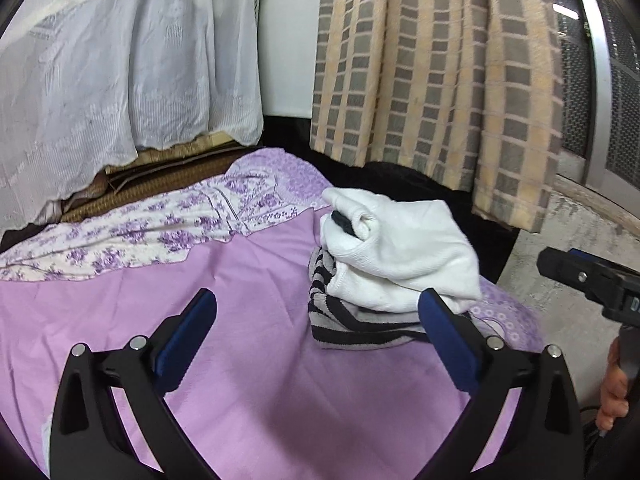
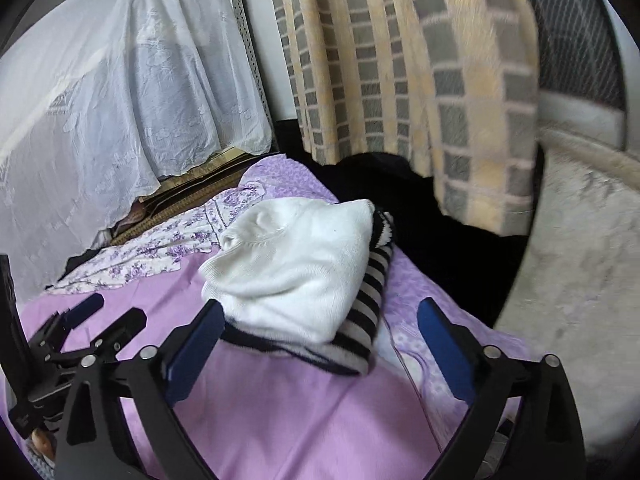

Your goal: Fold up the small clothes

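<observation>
A folded white garment (image 1: 400, 252) lies on top of a folded black-and-grey striped garment (image 1: 352, 326) on the purple sheet (image 1: 248, 360). My left gripper (image 1: 318, 312) is open and empty, just short of the stack, its right finger beside the white garment's near edge. In the right wrist view the white garment (image 2: 292, 264) sits on the striped one (image 2: 368, 312). My right gripper (image 2: 320, 320) is open and empty, its fingers on either side of the stack's near end. The left gripper (image 2: 100, 316) shows at the left.
A floral purple-and-white cloth (image 1: 160, 224) lies at the sheet's far side. A white lace curtain (image 1: 120, 60) and a checked beige-grey curtain (image 1: 440, 60) hang behind. Grey concrete floor (image 1: 568, 280) lies to the right. Woven mats (image 1: 160, 176) are under the lace.
</observation>
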### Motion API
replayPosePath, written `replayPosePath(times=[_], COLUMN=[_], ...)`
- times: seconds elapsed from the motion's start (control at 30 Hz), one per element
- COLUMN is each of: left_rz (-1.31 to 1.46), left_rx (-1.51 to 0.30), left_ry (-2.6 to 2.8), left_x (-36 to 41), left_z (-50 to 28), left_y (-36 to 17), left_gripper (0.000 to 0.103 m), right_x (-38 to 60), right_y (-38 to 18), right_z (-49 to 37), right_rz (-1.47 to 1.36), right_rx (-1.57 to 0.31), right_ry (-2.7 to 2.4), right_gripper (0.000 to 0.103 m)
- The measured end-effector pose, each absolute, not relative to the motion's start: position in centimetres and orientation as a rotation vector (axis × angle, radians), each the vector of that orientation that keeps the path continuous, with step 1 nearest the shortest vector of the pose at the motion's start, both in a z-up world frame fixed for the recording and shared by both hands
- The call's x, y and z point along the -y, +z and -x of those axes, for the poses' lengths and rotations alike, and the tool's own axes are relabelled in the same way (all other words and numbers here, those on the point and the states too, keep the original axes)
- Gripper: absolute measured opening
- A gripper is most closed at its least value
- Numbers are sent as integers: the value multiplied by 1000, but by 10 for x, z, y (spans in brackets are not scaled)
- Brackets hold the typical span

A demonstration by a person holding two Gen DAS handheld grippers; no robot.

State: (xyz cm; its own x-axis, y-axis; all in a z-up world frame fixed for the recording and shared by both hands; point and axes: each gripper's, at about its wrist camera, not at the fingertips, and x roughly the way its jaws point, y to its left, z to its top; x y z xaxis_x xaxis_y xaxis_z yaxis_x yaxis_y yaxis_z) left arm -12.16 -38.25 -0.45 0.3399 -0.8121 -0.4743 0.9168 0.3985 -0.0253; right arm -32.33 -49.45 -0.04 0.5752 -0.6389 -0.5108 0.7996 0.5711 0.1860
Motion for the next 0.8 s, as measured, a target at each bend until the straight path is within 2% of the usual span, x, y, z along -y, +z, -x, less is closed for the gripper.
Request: replayPosePath(times=[0.53,0.8], left_rz=[-271,-273], left_rx=[-298,-321], left_ry=[-1141,-1161], left_x=[313,310], left_z=[160,162], left_y=[34,36], left_gripper=[98,98], right_x=[425,422], right_y=[17,15], right_z=[319,317], right_rz=[-387,-397], right_rx=[-479,-486], right_ry=[-864,-846], right_gripper=[99,99])
